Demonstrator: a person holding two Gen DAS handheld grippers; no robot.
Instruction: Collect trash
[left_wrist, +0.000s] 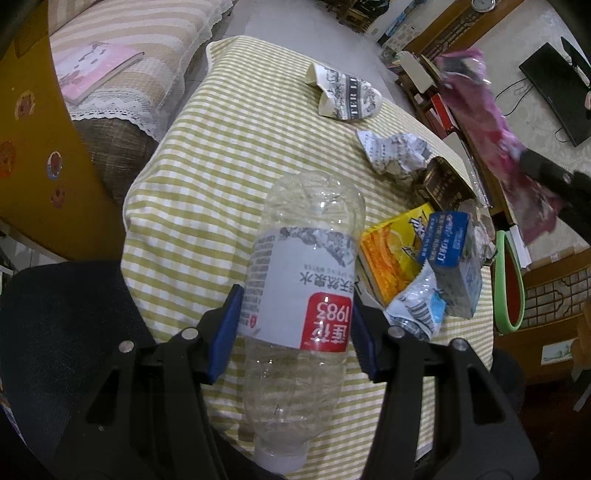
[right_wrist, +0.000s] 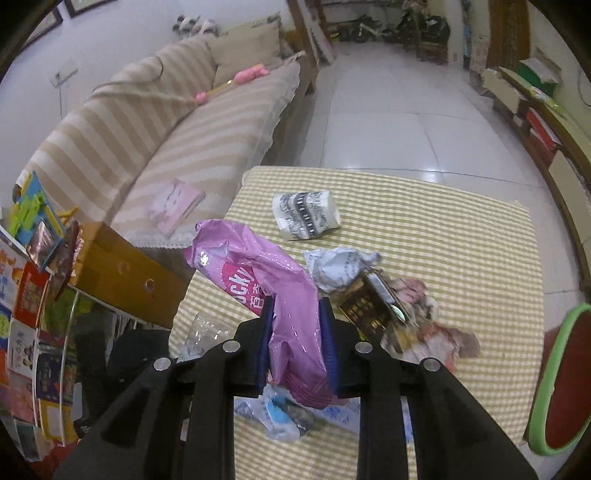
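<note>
Two grips noted: we have the left gripper (left_wrist: 295, 317) clamped mid-label on the light, crushable bottle (left_wrist: 301, 295), the right gripper (right_wrist: 297, 343) pinching the limp, slippery pink wrapper (right_wrist: 258, 273) at centre frame.

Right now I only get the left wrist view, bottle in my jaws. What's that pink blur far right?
Observer: A pink wrapper, clamped in the right gripper, lifted off the cloth.
Operator: Anything under it I can't see?
Observer: Yes, a crumpled blue-and-white bag lies just below that gripper.
Operator: And beyond the brown box?
Observer: A pinkish crumpled wrapper lies beside the brown box, on the side nearer the green-rimmed bin. Your bottle is only a clear sliver here.
</note>
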